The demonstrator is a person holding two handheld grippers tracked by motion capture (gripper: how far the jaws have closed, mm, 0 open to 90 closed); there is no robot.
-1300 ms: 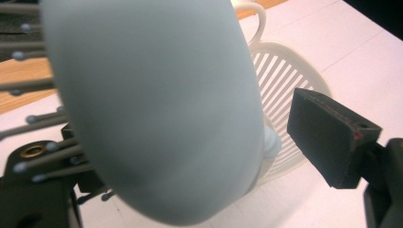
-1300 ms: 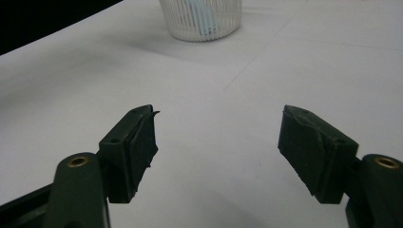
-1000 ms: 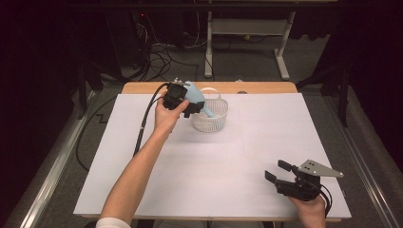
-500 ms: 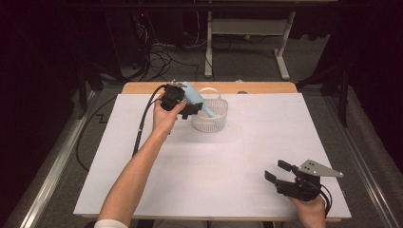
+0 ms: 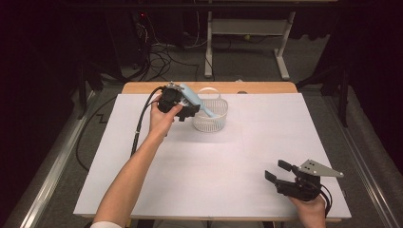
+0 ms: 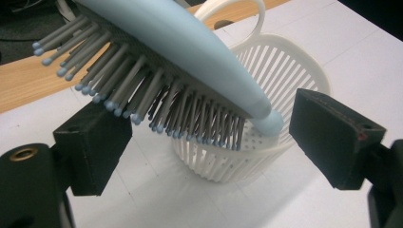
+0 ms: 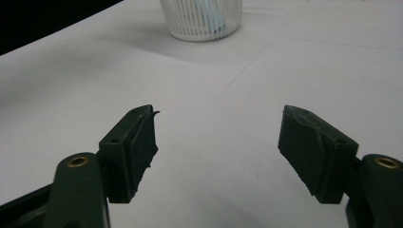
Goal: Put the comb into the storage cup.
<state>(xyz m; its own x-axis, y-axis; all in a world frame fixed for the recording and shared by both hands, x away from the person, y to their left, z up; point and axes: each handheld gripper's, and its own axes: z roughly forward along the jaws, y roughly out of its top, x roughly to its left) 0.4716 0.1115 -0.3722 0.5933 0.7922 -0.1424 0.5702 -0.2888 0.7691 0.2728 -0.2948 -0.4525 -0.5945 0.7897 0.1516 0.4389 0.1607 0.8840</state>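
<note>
A light blue hairbrush (image 6: 190, 47) with grey bristles leans head-up, its handle end resting inside a white slotted basket (image 6: 285, 71). My left gripper (image 6: 214, 142) stands open around the brush, both pads apart from it and the bristles pointing down toward the left jaw. In the high view the left gripper (image 5: 189, 111) sits just left of the basket (image 5: 210, 118) at the table's far side, and the hairbrush (image 5: 197, 102) slants over the rim. My right gripper (image 5: 274, 169) rests open near the front right edge, with nothing between its jaws (image 7: 218, 152).
A white sheet covers the table (image 5: 214, 161), with a wooden strip (image 5: 256, 87) bare at the far edge. The left gripper's cable (image 5: 140, 123) trails along the forearm. The basket (image 7: 202, 19) stands far ahead in the right gripper view.
The left gripper has eased slightly back to the left of the basket; the brush still leans in it. The right gripper has not moved.
</note>
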